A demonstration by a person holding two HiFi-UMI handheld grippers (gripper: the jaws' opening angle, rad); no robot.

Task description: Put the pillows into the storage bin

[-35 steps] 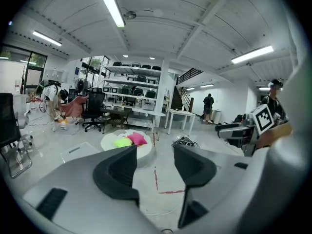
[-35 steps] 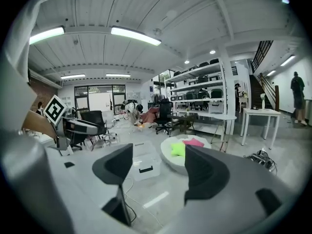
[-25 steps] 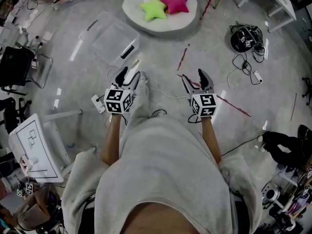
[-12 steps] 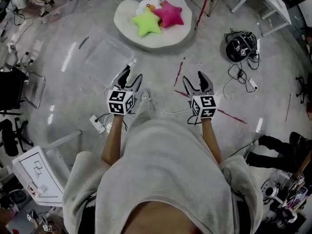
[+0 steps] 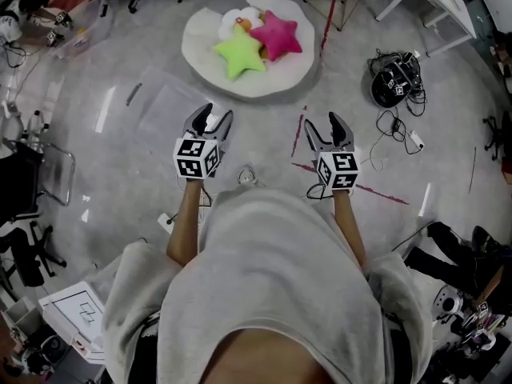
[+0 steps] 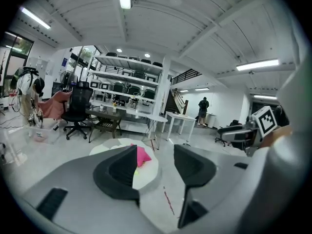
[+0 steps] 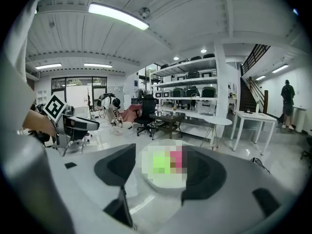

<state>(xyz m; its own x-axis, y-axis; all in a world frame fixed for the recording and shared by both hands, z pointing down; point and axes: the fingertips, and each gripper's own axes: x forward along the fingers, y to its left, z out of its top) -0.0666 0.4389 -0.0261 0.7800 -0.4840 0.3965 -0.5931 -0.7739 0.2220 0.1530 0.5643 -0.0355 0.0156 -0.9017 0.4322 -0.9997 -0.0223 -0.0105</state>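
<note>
Green star-shaped plush pillow (image 5: 238, 54), pink star-shaped plush pillow (image 5: 278, 37): side by side on round white floor cushion (image 5: 200, 50), nearer both grippers than a second ago. Clear plastic storage bin (image 5: 164, 106): on floor, now just beside left gripper (image 5: 216, 117). Left gripper, right gripper (image 5: 322, 122): jaws partly apart, nothing held.

Top (image 5: 272, 286): loose, light grey, plain soft fabric.
Sleeves (image 5: 134, 294): wide, the same grey, ending near the elbows.
Left claw (image 5: 214, 118): two dark tapering jaws on a grey body.
Right claw (image 5: 324, 125): same build, with dark jaws and a grey body.
Cubes (image 5: 196, 157): white, one per claw, with black square markers on the faces.
Jaw insides: black, with scooped hollows.
</note>
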